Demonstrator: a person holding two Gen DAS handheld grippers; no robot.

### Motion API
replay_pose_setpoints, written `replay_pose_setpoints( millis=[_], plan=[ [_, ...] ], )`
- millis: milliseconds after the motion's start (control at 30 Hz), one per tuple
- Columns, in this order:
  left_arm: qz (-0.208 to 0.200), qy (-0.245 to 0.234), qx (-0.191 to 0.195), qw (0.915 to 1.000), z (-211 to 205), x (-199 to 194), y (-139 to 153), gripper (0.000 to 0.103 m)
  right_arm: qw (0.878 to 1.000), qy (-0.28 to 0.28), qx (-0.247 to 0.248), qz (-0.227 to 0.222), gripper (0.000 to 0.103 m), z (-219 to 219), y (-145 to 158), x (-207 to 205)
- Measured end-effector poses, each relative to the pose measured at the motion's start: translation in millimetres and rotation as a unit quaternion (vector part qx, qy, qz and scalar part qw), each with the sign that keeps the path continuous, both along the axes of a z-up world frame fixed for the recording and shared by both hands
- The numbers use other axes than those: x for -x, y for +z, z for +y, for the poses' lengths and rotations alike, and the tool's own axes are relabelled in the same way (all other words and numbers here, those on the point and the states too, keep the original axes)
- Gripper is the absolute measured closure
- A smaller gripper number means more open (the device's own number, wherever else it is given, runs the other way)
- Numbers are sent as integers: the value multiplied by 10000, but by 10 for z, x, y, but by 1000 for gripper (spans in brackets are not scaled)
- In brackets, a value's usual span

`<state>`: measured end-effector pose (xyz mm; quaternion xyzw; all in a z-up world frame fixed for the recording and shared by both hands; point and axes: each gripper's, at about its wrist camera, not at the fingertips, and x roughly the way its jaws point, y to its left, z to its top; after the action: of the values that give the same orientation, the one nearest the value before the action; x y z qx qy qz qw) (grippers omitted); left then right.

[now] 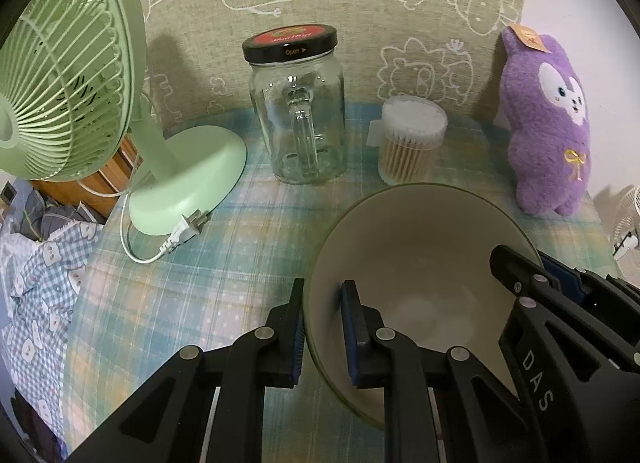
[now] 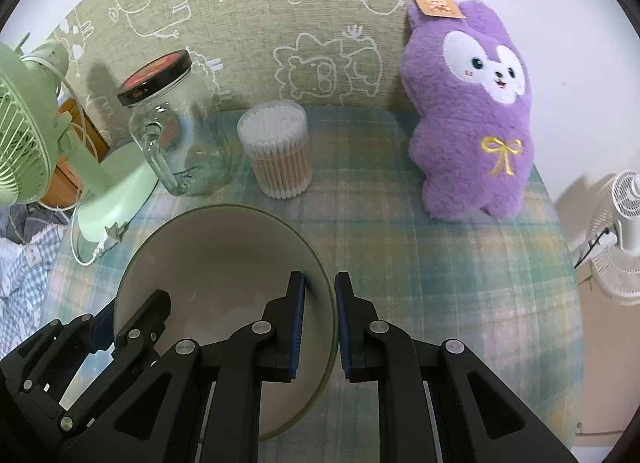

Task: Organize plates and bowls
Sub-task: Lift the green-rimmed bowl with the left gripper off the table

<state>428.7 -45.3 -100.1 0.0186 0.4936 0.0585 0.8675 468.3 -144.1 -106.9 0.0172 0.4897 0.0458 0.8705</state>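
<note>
From my left wrist camera I see the green fan (image 1: 68,75) whole, left of the glass jar (image 1: 298,111), while my right wrist camera cuts it off and instead shows a white fan (image 2: 618,239) far right of the jar, beyond the purple plush (image 2: 468,115). The bowl (image 1: 420,263) sits in front of the jar and the cotton swab tub (image 1: 412,139), mouth up and tipped toward the jar; being round, it has no long axis. My left gripper (image 1: 324,331) is clamped on its left rim and my right gripper (image 2: 320,327) on its right rim.
</note>
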Motion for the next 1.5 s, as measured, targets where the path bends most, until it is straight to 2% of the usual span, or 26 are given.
replay_pose_setpoints(
  millis=[600, 1500],
  plan=[
    [-137, -196, 108, 9997, 86, 563, 280, 89, 9995, -282, 34, -99, 85, 48, 312, 613],
    [-688, -471, 184, 9963, 316, 1347, 1104, 89, 9958, -623, 5, -669, 85, 299, 1243, 1560]
  ],
)
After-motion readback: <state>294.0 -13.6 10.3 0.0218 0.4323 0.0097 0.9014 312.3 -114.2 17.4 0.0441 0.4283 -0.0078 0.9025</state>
